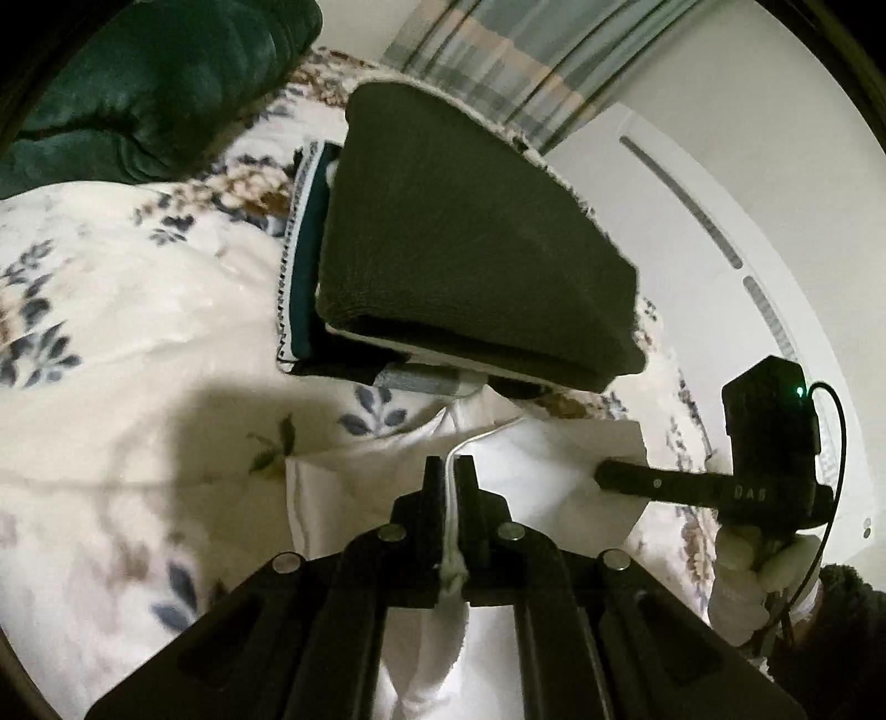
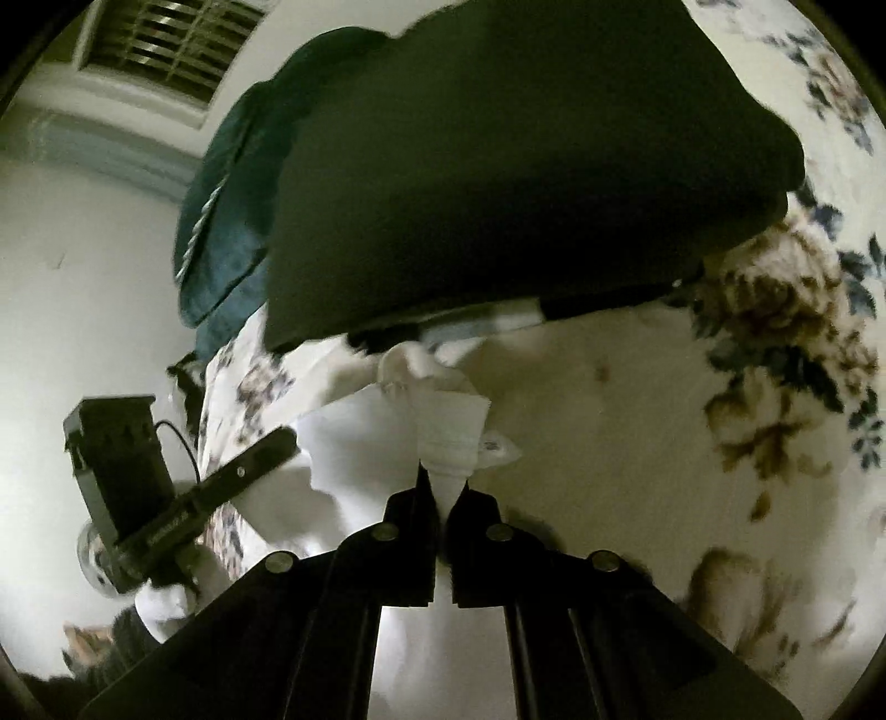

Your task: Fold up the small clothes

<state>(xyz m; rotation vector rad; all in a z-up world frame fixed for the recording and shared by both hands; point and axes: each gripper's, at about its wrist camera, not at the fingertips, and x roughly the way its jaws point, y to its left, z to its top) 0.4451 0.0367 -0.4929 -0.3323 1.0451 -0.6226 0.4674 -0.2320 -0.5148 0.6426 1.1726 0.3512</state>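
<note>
A small white garment (image 1: 526,459) lies on the floral bedspread (image 1: 138,310), just in front of a stack of folded clothes topped by a dark olive piece (image 1: 459,249). My left gripper (image 1: 449,471) is shut on the garment's white edge seam. My right gripper (image 2: 441,493) is shut on another part of the white garment (image 2: 448,426), near a label. Each gripper shows in the other's view: the right one (image 1: 609,475) at the garment's right edge, the left one (image 2: 282,440) at its left edge. The stack (image 2: 498,166) fills the upper right wrist view.
A dark green cushion (image 1: 144,77) sits at the far left of the bed, also behind the stack in the right wrist view (image 2: 221,221). A striped curtain (image 1: 498,50) and white wall lie beyond the bed. A wall vent (image 2: 166,39) shows top left.
</note>
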